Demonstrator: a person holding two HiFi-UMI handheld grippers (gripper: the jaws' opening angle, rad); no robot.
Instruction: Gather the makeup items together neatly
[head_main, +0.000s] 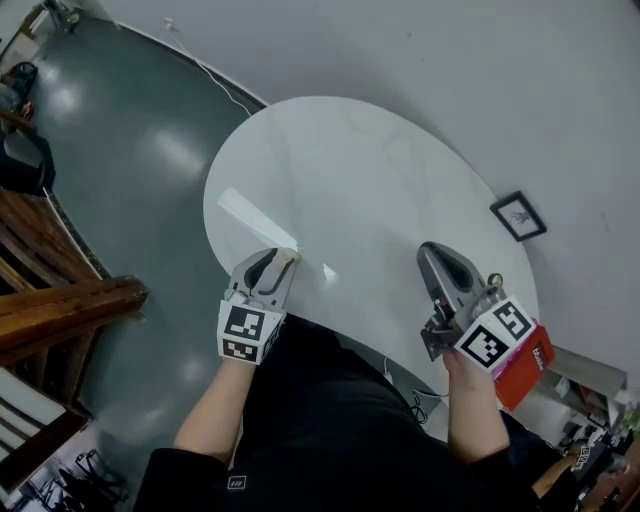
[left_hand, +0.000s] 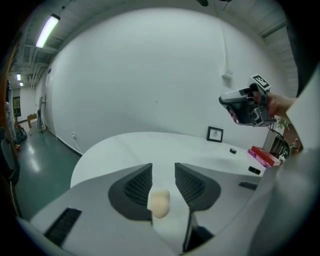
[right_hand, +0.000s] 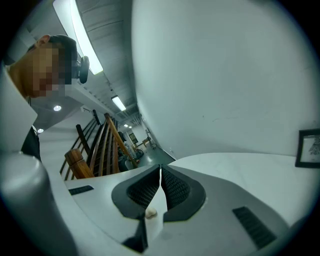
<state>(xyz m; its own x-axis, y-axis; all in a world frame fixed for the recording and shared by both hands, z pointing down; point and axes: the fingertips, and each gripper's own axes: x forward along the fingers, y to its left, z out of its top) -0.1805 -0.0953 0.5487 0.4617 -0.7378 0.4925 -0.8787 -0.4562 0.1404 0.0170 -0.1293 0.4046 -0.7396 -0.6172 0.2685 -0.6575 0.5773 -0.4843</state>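
Note:
A small beige makeup sponge (left_hand: 160, 202) lies between the jaws of my left gripper (left_hand: 163, 182). It rests against the left jaw, with a gap to the right one, so the gripper is open. In the head view the sponge (head_main: 291, 257) shows at the tip of the left gripper (head_main: 276, 264), at the near left edge of the white round table (head_main: 350, 170). My right gripper (head_main: 432, 252) hovers over the table's near right edge, its jaws shut with nothing between them (right_hand: 160, 172). Two small black items (left_hand: 233, 150) (left_hand: 254, 170) lie at the table's right side.
A small framed picture (head_main: 518, 215) leans on the wall behind the table. A red and pink box (left_hand: 265, 156) lies by the table's right end. A wooden stair rail (head_main: 60, 300) stands at the left on the dark green floor, and a cable (head_main: 215, 78) runs along the wall.

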